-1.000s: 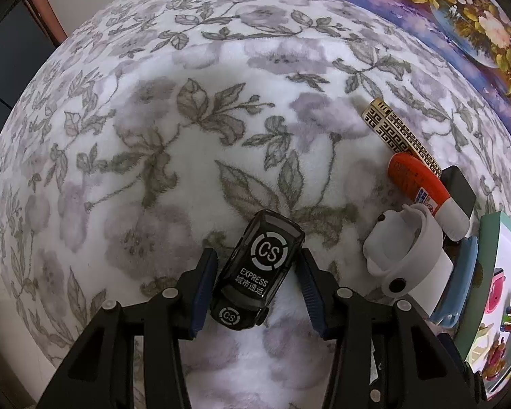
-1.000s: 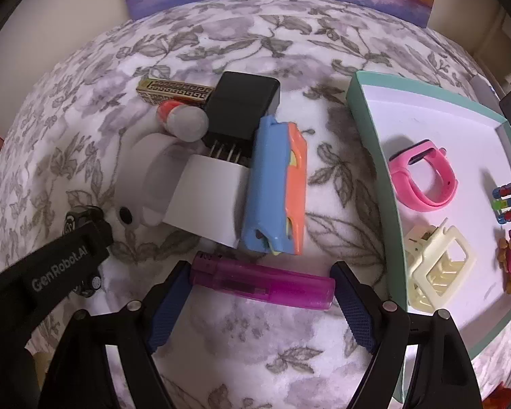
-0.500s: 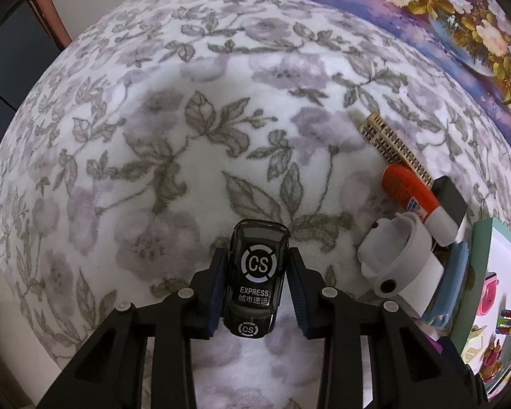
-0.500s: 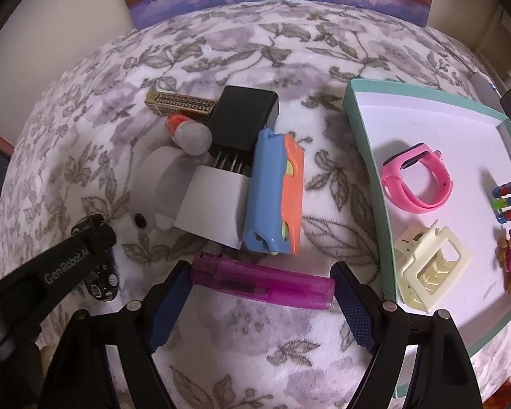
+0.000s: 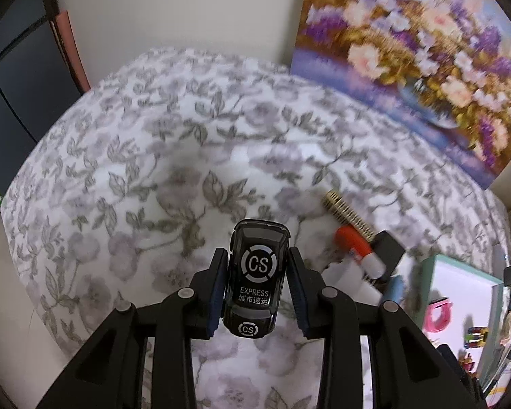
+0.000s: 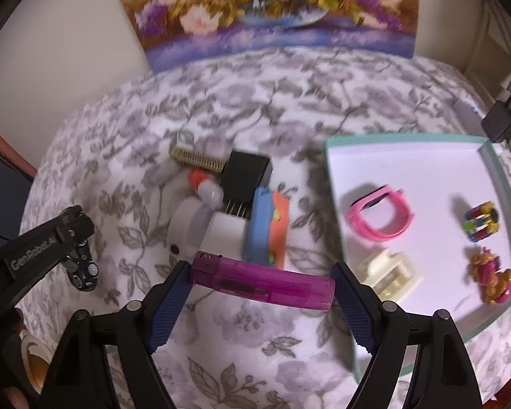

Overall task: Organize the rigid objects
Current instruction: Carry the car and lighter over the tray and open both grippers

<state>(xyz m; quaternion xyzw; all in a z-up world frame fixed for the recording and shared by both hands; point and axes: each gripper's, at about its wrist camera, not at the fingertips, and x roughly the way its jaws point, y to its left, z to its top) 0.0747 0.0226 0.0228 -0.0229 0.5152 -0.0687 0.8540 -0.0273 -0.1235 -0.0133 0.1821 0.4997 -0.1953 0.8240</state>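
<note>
My left gripper [image 5: 257, 255] is shut on a black toy car [image 5: 255, 293] marked "CS EXPRESS", holding it by its sides above the flowered cloth [image 5: 136, 187]. In the right wrist view that gripper [image 6: 75, 225] shows at the left with the car's underside [image 6: 83, 269] below it. My right gripper [image 6: 262, 272] is shut lengthwise on a purple lighter [image 6: 262, 281], also held above the cloth. A teal-rimmed white tray [image 6: 408, 177] lies to the right and holds a pink wristband [image 6: 380, 216], a cream hair clip [image 6: 388, 272] and two small colourful toys [image 6: 480, 225].
A pile lies on the cloth left of the tray: black box [image 6: 243, 177], blue-and-orange case [image 6: 267, 228], white piece [image 6: 204, 225], orange glue stick [image 6: 204, 187], gold patterned bar [image 6: 197, 158]. A flower painting [image 6: 272, 10] leans against the back wall.
The left jaws closed onto the toy car and lifted it off the cloth. The right gripper rose with the lighter. Both views now show more of the wall and painting.
</note>
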